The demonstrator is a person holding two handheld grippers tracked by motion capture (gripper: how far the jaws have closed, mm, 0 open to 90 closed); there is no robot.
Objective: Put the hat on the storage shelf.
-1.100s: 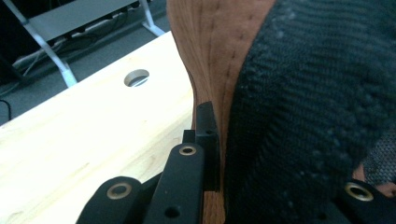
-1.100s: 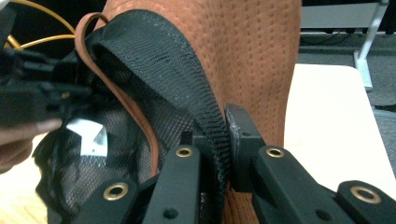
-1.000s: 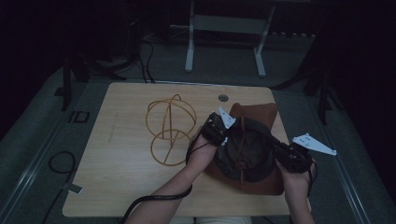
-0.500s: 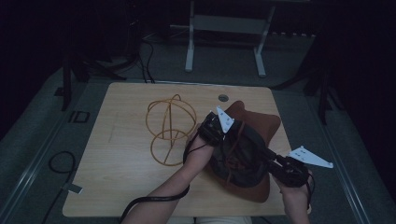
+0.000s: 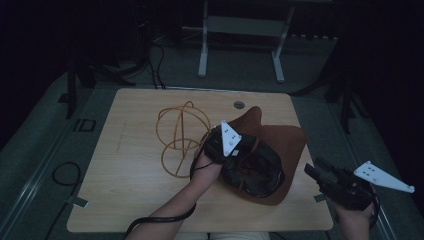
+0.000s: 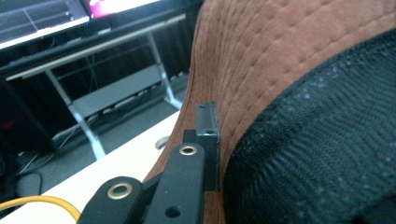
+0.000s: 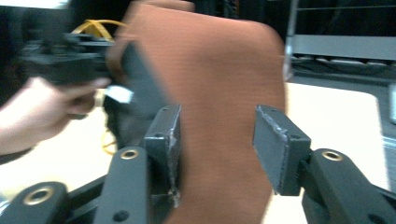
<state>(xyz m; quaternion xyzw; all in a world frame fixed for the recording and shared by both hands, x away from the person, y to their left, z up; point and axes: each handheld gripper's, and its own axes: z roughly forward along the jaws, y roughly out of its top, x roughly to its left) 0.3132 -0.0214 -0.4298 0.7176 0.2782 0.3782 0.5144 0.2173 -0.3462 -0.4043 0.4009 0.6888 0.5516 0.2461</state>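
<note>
A brown hat (image 5: 282, 137) lies upside down on the wooden table (image 5: 130, 175), its black mesh lining (image 5: 255, 170) facing up. My left gripper (image 5: 220, 147) is at the hat's left rim, shut on the brim. In the left gripper view the brim (image 6: 280, 56) sits pinched against the jaw, with the mesh lining (image 6: 317, 154) to the right. My right gripper (image 5: 316, 171) hangs off the table's right edge, apart from the hat. In the right gripper view that gripper (image 7: 217, 135) stands open, and the brown hat (image 7: 224, 88) is seen farther off between the jaws.
An orange wire frame (image 5: 180, 132) stands on the table left of the hat. A round cable hole (image 5: 239, 105) sits near the far edge. A metal desk frame (image 5: 240, 30) stands on the floor beyond. A black cable (image 5: 65, 175) loops on the floor at left.
My right gripper has come off the hat and pulled back to the right, past the table edge. The left gripper keeps its hold, and the hat has shifted slightly left.
</note>
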